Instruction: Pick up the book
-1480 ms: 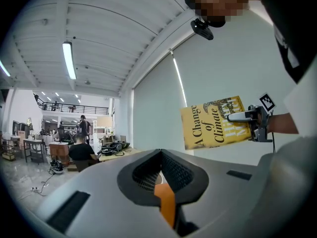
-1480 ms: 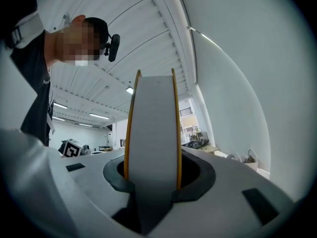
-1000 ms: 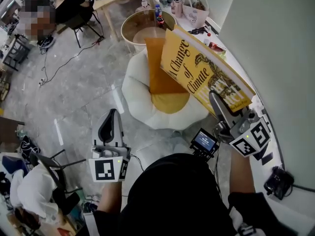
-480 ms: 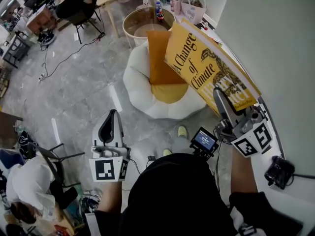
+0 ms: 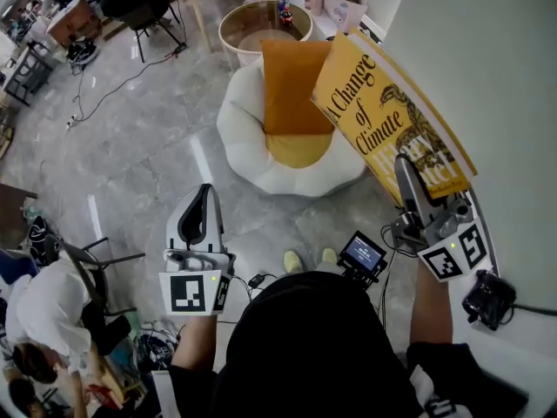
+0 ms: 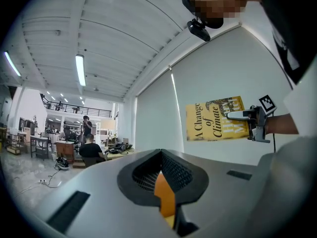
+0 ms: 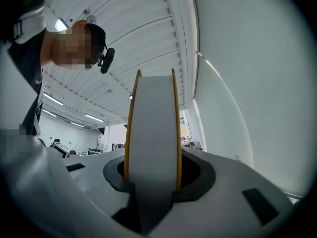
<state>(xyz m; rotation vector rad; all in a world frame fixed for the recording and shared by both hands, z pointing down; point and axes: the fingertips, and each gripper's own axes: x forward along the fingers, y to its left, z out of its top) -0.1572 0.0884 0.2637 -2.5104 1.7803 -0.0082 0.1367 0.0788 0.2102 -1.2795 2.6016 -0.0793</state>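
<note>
The book (image 5: 387,120) is a large yellow paperback titled "A Change of Climate". It is held up in the air, tilted, close to the white wall. My right gripper (image 5: 407,177) is shut on its lower edge, and the right gripper view shows its white page block (image 7: 152,133) clamped between the jaws. From the left gripper view the book (image 6: 213,119) and the right gripper (image 6: 238,115) appear against the wall. My left gripper (image 5: 198,212) hangs over the floor at the left, shut and holding nothing.
Below the book stands a white round chair (image 5: 252,159) with an orange cushion (image 5: 291,81). A round wooden table (image 5: 228,33) is behind it. A white ledge (image 5: 487,242) runs along the wall, with a black device (image 5: 489,299) on it. People sit at the lower left.
The book and the right gripper have drifted a little to the right in the head view, nearer the wall. The grip is unchanged, and the left gripper has barely moved.
</note>
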